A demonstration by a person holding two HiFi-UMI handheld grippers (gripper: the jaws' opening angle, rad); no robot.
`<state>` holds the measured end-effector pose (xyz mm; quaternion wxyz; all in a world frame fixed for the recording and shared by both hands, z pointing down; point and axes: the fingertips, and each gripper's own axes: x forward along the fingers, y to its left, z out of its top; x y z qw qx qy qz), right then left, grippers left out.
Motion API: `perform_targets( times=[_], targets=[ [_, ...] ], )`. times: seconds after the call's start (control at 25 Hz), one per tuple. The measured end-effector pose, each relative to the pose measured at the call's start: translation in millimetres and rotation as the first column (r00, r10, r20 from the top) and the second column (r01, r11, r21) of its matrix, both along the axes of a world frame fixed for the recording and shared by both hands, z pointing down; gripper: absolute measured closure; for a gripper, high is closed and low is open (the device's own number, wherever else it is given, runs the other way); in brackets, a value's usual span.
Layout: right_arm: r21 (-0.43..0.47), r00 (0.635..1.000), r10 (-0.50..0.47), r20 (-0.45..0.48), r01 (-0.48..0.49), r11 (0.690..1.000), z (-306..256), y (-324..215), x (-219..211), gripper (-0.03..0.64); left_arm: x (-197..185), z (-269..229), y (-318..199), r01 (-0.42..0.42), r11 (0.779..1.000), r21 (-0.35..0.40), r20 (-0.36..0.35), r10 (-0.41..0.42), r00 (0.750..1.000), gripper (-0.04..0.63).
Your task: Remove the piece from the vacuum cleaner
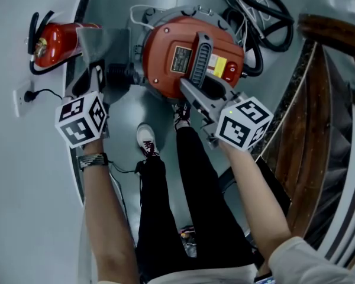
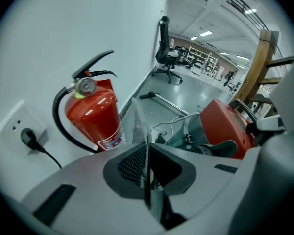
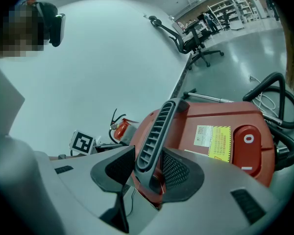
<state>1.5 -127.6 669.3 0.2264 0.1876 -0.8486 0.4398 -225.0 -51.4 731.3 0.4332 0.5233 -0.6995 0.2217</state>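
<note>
L gripper [image 2: 147,150]: jaws nearly shut, pinching thin grey piece [image 2: 137,121], near fire extinguisher [image 2: 94,112]. R gripper [image 3: 148,169] is clamped on handle [image 3: 159,129] of red vac [image 3: 198,115]. Step, prob.: drawing piece clear of vac. Next needs steady pull away, w/ R bracing. Head view shows piece's flat face; L gripper view only its edge.

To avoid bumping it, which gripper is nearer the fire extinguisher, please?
Left. The left gripper is beside the fire extinguisher; the right gripper is farther off, on the vacuum's handle.
</note>
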Motion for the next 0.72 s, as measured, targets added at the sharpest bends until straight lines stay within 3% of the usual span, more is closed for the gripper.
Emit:
perform_targets(
  times=[0.16, 0.48, 0.72],
  targets=[
    [0.004, 1.000, 0.002, -0.005, -0.002, 1.000, 1.1, -0.1, 0.6, 0.446, -19.7, -4.1, 22.0, -0.031, 0.999, -0.014, 0.026, 0.031, 0.999, 0.571],
    [0.016, 1.000, 0.009, -0.010, -0.009, 1.000, 1.7, 0.5, -1.1, 0.446, -2.4, -2.0, 39.6, -0.046, 0.999, -0.010, 0.015, 0.046, 0.999, 0.571],
    [0.080, 0.997, -0.015, -0.081, 0.021, 0.997, 3.6, 0.9, 0.7, 0.446, 16.1, -8.5, 44.4, -0.065, 0.998, -0.001, -0.004, 0.065, 0.998, 0.571]
  ],
)
